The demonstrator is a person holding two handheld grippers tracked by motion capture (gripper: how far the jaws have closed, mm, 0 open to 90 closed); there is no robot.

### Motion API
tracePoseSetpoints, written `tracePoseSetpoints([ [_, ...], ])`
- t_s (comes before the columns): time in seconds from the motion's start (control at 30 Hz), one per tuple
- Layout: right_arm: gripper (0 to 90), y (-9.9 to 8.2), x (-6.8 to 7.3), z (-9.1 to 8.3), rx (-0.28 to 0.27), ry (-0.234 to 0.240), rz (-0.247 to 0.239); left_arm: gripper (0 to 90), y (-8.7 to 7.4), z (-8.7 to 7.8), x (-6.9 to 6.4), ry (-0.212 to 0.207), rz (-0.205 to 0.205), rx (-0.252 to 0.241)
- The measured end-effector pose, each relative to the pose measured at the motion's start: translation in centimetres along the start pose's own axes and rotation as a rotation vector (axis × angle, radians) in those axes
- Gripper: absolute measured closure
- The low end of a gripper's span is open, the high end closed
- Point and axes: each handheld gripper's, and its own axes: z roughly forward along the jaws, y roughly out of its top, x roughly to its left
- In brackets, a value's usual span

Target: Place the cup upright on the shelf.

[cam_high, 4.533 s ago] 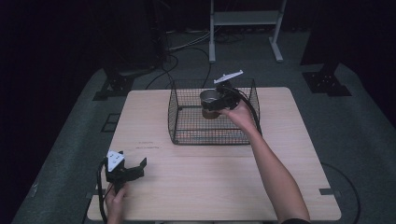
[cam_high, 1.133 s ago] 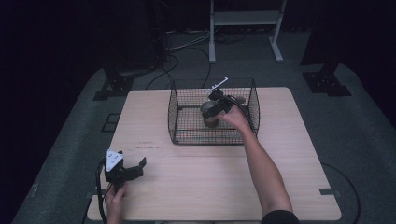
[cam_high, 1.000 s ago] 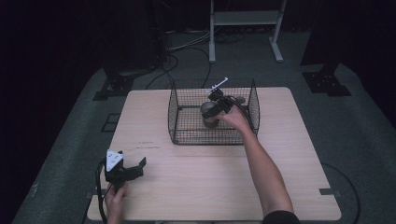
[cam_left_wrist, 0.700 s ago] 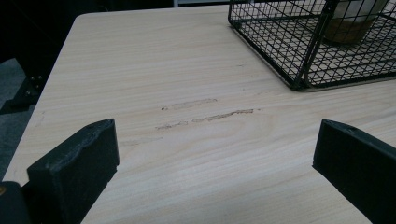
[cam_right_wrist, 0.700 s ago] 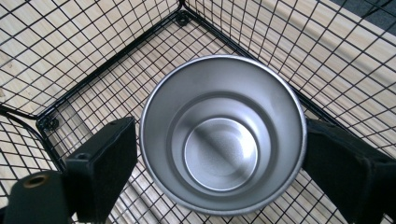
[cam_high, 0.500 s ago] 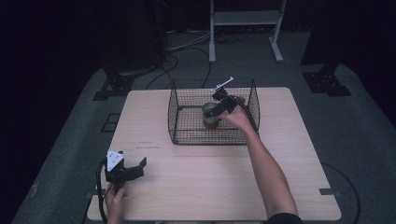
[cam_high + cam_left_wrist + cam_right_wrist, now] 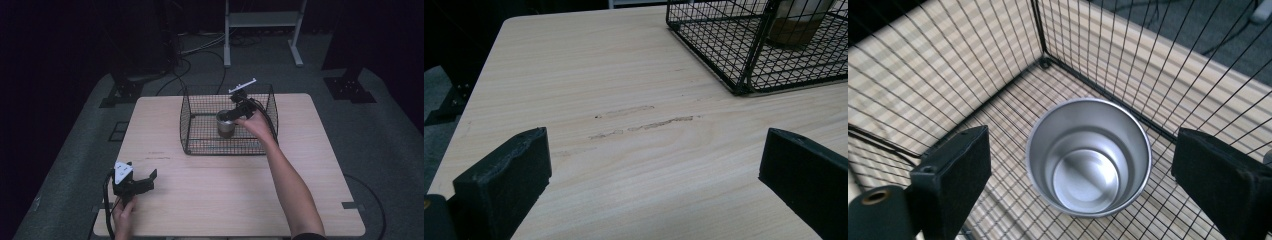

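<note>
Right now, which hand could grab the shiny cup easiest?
The right. Its gripper hangs open directly above the metal cup inside the wire basket. The left gripper sits open near the table's front-left corner, far away.

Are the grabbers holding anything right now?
No. The right gripper is open above the cup in the basket. The left gripper is open over the table.
</note>
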Motion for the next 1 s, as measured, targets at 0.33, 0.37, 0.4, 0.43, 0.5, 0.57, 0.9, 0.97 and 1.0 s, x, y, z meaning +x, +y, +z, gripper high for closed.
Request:
tracePoseSetpoints([
  [0.33, 8.9, -0.4, 1.0, -3.7, -0.052, 0.057, -0.031, 0.0, 0.0, 0.0, 0.0, 0.0, 0.005, 0.003],
  [0.37, 8.9, -0.6, 1.1, -3.9, -0.053, 0.06, -0.037, 0.0, 0.0, 0.0, 0.0, 0.001, 0.004, -0.001],
  [0.4, 8.9, -0.7, 1.2, -4.2, -0.054, 0.062, -0.042, 0.0, 0.0, 0.0, 0.0, 0.001, 0.004, -0.001],
  [0.43, 8.9, -0.9, 1.2, -4.5, -0.053, 0.068, -0.046, 0.0, 0.0, 0.0, 0.0, 0.001, 0.004, -0.001],
  [0.5, 8.9, -1.3, 1.3, -5.2, -0.064, 0.076, -0.052, 0.0, 0.0, 0.1, -0.1, 0.001, 0.006, -0.001],
  [0.57, 9.0, -1.7, 1.4, -5.8, -0.069, 0.082, -0.051, 0.0, 0.0, 0.1, -0.1, 0.001, 0.008, 0.0],
  [0.9, 9.2, -3.8, 2.0, -8.6, -0.077, 0.115, -0.076, 0.0, 0.0, 0.1, -0.1, 0.004, 0.017, 0.004],
  [0.97, 9.3, -4.2, 2.1, -8.9, -0.074, 0.119, -0.079, 0.0, 0.0, 0.1, -0.1, 0.003, 0.016, 0.005],
  [1.0, 9.3, -4.4, 2.2, -9.1, -0.077, 0.125, -0.077, 0.0, 0.0, 0.1, -0.2, 0.004, 0.013, 0.002],
])
